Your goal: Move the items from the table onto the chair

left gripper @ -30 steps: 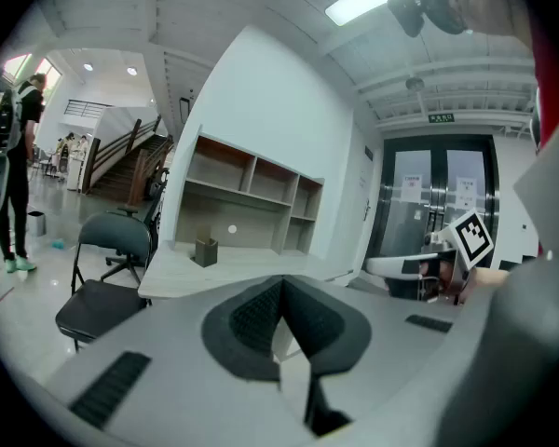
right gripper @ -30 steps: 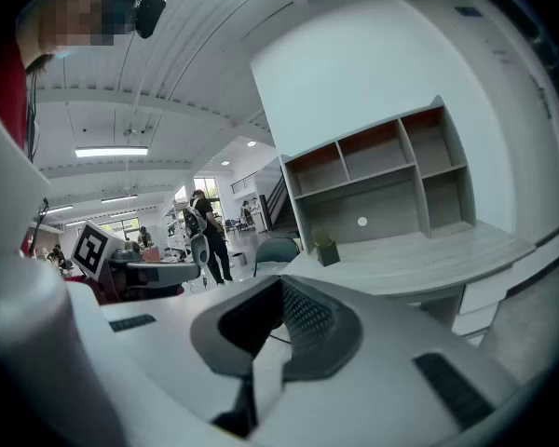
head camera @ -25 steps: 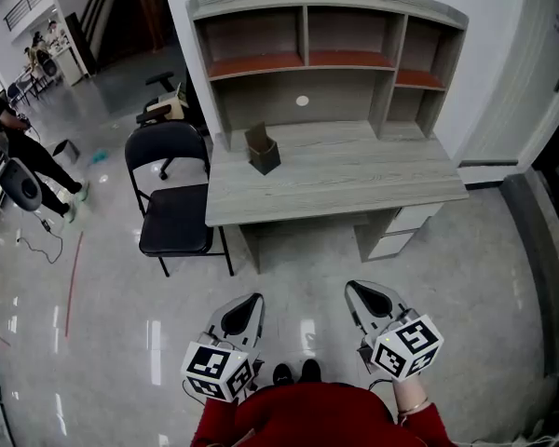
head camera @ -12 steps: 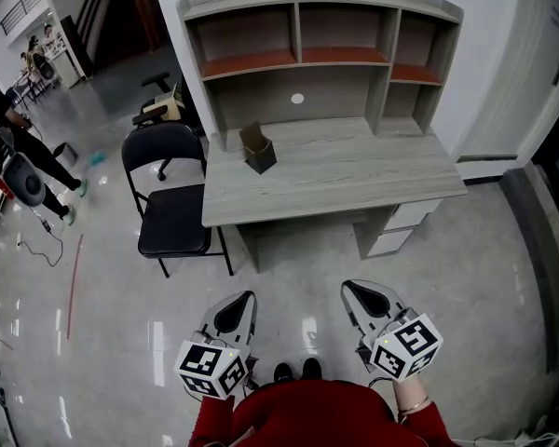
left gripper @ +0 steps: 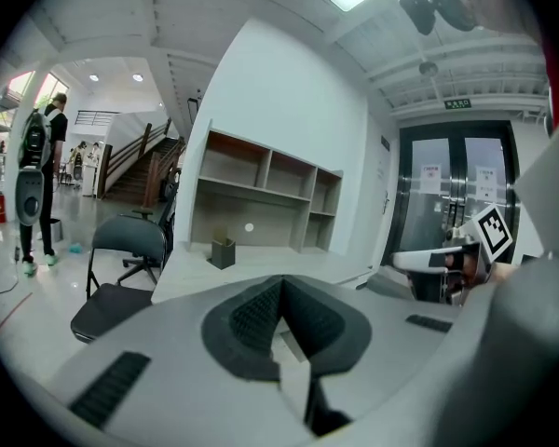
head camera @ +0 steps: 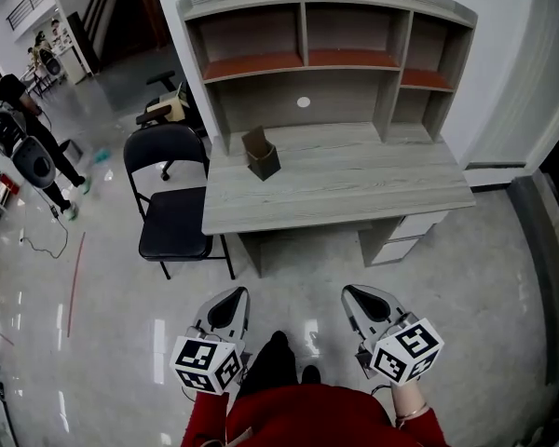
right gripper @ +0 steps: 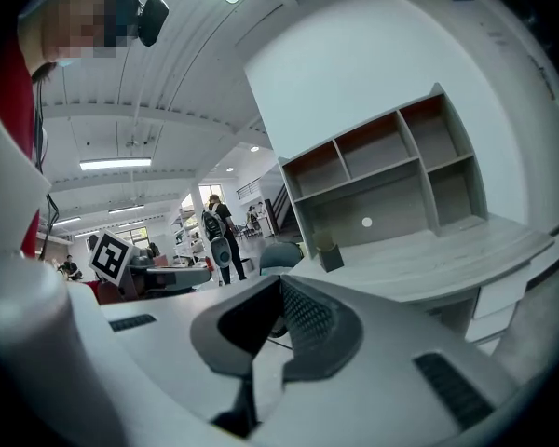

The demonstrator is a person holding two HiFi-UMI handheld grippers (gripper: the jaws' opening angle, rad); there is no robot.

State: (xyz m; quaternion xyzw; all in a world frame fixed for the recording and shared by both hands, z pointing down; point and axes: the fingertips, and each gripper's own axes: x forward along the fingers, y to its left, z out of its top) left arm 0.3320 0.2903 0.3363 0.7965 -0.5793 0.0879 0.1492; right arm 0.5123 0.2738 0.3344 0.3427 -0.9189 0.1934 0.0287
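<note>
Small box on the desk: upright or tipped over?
Upright. The small box stands on its base on the desk, with its brown flap raised above it.

Open office hall — hutch desk [head camera: 335,170]; folding chair [head camera: 172,203]; glossy floor [head camera: 112,324]; staircase [left gripper: 135,161].

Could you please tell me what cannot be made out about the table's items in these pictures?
- Brown box interior: head view, too small, walled in; contents unknown.
- Desk drawers: head view, mostly under the desktop overhang.
- Black folding chair: right gripper view, mostly behind the right gripper.
</note>
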